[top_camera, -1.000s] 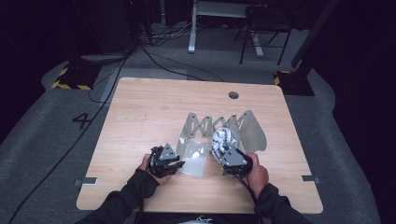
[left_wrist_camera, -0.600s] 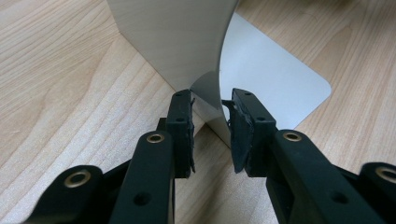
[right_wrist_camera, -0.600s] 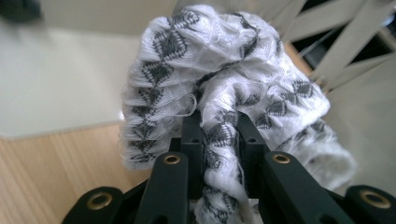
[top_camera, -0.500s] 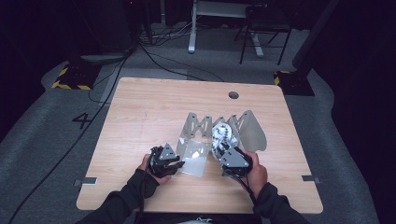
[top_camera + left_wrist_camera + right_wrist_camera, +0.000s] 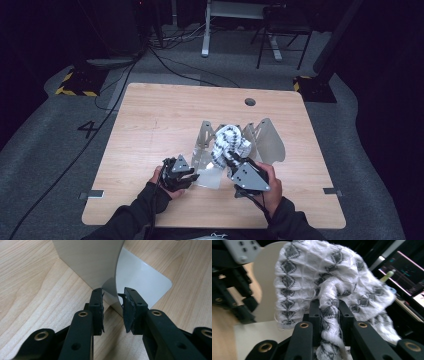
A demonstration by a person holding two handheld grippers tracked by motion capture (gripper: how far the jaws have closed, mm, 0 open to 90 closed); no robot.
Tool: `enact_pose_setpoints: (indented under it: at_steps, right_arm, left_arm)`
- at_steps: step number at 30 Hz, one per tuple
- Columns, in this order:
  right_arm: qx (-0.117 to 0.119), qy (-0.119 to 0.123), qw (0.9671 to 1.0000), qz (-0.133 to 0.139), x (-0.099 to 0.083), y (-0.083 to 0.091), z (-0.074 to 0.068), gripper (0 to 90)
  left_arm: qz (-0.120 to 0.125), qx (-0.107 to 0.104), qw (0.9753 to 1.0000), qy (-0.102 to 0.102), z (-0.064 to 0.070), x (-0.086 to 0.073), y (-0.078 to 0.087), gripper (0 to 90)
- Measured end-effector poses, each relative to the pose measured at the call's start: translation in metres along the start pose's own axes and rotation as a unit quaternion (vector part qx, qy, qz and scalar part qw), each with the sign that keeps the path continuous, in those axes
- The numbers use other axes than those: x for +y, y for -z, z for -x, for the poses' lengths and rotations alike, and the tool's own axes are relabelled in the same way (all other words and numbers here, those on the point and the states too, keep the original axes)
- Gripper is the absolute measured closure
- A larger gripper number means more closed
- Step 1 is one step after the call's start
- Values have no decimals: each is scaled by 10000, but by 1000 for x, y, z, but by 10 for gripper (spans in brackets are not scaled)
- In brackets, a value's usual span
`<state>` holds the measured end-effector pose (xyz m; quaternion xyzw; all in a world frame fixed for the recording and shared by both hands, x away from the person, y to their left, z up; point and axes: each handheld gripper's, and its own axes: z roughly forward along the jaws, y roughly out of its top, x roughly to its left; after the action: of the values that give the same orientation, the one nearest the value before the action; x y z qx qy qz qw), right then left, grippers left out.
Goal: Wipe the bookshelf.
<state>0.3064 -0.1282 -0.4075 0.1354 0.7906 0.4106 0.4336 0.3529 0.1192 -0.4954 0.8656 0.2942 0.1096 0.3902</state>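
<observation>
A white cloth with a grey diamond pattern (image 5: 227,142) hangs bunched over the middle of a bent sheet-metal rack (image 5: 267,140) on the wooden table (image 5: 165,120). My right gripper (image 5: 228,161) is shut on a twisted fold of that cloth (image 5: 319,272), pinched between the right gripper's (image 5: 329,305) jaws. At the rack's near left corner, my left gripper (image 5: 192,176) stands open. Its jaws straddle the lower edge of an upright metal plate (image 5: 90,262) without touching it, above the rack's flat base (image 5: 145,280); the left gripper (image 5: 113,296) holds nothing.
A round cable hole (image 5: 250,102) sits near the table's far edge. Bare wood lies left and far of the rack. Cables (image 5: 175,65), a desk leg (image 5: 206,30) and a chair (image 5: 280,35) stand on the floor beyond. A lit screen (image 5: 407,272) shows behind the cloth.
The right gripper has lifted the cloth slightly up and away, so it stands taller over the rack. The left gripper has stayed at the rack's corner.
</observation>
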Motion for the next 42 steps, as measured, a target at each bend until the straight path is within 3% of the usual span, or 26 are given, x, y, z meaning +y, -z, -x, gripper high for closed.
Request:
enact_pose_setpoints:
  at_steps: [6,8,10,13,15,20,22,24,30,32,36,40,42]
  right_arm:
    - [322,225,9979,-515,-7,-18,-21,774]
    - [490,309,9948,-836,-15,-29,-30,774]
    - [516,361,9927,-1025,-22,-37,-33,775]
    - [627,191,9902,-1236,-30,-45,-34,775]
    - [810,57,9853,-1503,-44,-58,-38,774]
    - [922,-77,9818,-1656,-54,-69,-48,773]
    - [887,-23,9834,-1580,-52,-69,-50,774]
    - [778,-123,9864,-1443,-47,-66,-46,774]
    - [215,-393,9965,-704,-18,-47,-26,774]
    - [-19,-422,9980,-463,-9,-41,-19,774]
    - [-240,-553,9977,-310,3,-41,-9,774]
    - [-275,-401,9975,-511,3,-55,-13,774]
    - [-386,111,9967,-700,-1,-66,-24,774]
  left_arm:
    - [26,-41,9999,-145,11,3,0,706]
    - [14,-23,9999,-134,13,3,0,705]
    - [27,-51,9999,-113,13,3,0,705]
    - [48,-129,9997,-178,14,3,1,738]
    - [22,-160,9995,-255,19,4,0,767]
    - [-27,-166,9995,-276,17,4,-4,757]
    - [-4,-231,9995,-214,15,3,-4,747]
    - [23,-232,9995,-216,15,4,-4,747]
    - [50,-247,9995,-210,13,4,-5,740]
    - [26,-255,9995,-203,12,4,-5,739]
    - [18,-264,9995,-167,11,4,-6,735]
    - [49,-289,9995,-77,11,5,-6,736]
    - [33,-290,9995,-111,12,5,-7,737]
